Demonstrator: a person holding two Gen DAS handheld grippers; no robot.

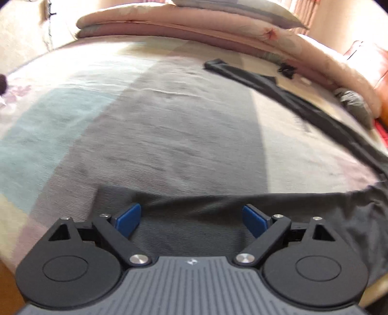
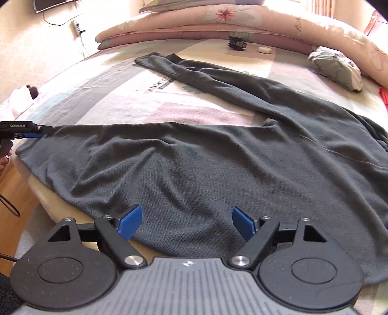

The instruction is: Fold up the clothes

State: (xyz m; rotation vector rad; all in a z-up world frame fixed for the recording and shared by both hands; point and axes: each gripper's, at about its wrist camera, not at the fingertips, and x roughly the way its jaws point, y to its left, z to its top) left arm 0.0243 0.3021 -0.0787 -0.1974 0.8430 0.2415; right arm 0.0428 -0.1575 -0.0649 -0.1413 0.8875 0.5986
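The dark grey garment (image 2: 218,155) lies spread flat on the bed (image 2: 145,104), one sleeve extended for access. Left gripper (image 1: 191,219) and right gripper (image 2: 186,221) stand wide, holding nothing, over its near edge.

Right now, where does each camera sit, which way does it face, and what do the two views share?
Left wrist: rides the left tongs, open at the near hem of the dark sweater, facing across the bed toward the folded quilt.
Right wrist: rides the right tongs, open over the sweater's body, facing the quilt; the left tongs and a hand show at far left.
Shared: sweater, bed, quilt.
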